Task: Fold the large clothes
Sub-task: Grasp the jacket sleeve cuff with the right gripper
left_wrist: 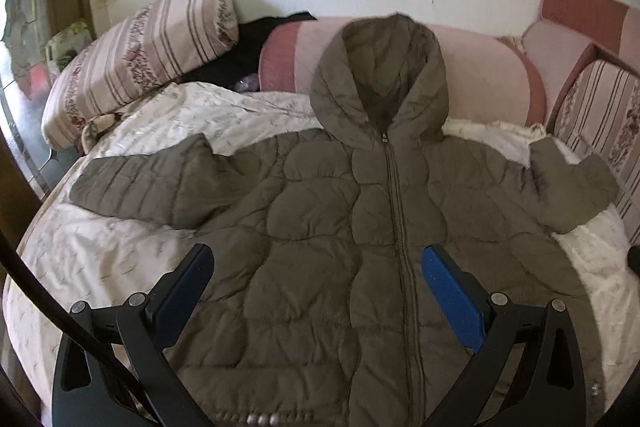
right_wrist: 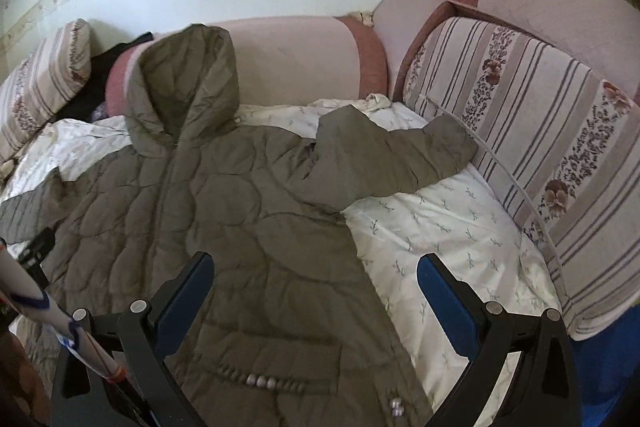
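Olive hooded puffer jacket (left_wrist: pixel 340 227) lies flat on bed (left_wrist: pixel 100 259), unfolded; both claws, left (left_wrist: pixel 318 263) and right (right_wrist: pixel 316 273), spread, empty; next, probably grip a sleeve.

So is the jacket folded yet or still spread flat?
Spread flat. The jacket lies front-up on the bed, zipped, both sleeves out sideways, hood up against the bolster.

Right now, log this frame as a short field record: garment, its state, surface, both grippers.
garment: olive quilted hooded jacket
state: spread flat, front up, zipped, sleeves out, unfolded
hood: propped against pink bolster
surface: white printed bedsheet
left gripper: open, above jacket, holding nothing
right gripper: open, over jacket's edge, holding nothing
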The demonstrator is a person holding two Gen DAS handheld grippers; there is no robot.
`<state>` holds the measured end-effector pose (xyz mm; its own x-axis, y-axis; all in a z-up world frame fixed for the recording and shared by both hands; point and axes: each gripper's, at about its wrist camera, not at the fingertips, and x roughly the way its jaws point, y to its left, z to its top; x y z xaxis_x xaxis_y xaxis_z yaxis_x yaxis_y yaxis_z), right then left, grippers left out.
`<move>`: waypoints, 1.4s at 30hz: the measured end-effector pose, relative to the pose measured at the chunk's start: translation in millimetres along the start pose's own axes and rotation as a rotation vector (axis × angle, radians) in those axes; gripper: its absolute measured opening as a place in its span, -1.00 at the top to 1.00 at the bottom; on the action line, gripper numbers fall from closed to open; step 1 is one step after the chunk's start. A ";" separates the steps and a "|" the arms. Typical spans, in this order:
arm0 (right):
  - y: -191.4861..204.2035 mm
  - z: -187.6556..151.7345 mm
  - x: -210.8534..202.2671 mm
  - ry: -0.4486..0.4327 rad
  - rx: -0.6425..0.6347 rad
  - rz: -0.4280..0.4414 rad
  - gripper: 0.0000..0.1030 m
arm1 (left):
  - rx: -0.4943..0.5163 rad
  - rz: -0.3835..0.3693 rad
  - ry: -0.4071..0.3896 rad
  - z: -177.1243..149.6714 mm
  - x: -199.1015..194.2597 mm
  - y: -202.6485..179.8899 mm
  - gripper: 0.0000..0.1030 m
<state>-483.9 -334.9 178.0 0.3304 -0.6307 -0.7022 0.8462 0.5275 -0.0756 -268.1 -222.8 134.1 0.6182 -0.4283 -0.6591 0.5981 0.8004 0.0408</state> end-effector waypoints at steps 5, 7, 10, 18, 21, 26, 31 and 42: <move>-11.3 19.3 37.2 0.029 0.000 -0.057 -1.00 | 0.049 0.052 -0.030 -5.7 35.9 -4.7 -1.00; -14.7 26.3 52.4 0.043 -0.007 -0.083 -1.00 | 0.060 0.077 -0.023 -3.3 47.6 -1.7 -1.00; -20.1 36.7 73.3 0.063 -0.011 -0.113 -0.99 | 0.035 0.080 -0.012 0.3 56.4 7.2 -1.00; -51.4 62.6 125.9 0.129 0.050 -0.067 -0.99 | 0.028 0.084 -0.003 4.7 66.5 18.3 -1.00; -75.5 69.2 143.8 0.174 0.116 -0.018 -1.00 | 0.022 0.076 0.016 6.3 73.2 23.1 -1.00; -134.1 81.5 161.8 0.183 0.224 0.021 -0.99 | -0.016 0.081 0.079 5.6 93.1 34.9 -1.00; -203.7 99.8 178.9 0.180 0.319 0.033 -0.60 | -0.002 0.079 0.106 1.5 103.1 31.3 -1.00; -268.2 115.4 233.1 0.162 0.456 -0.023 -0.16 | 0.078 0.099 0.090 -4.0 110.2 14.0 -1.00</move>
<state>-585.6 -689.1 116.3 0.2709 -0.5238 -0.8076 0.9615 0.1880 0.2005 -193.7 -257.1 59.0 0.6299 -0.3068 -0.7135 0.5764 0.8004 0.1647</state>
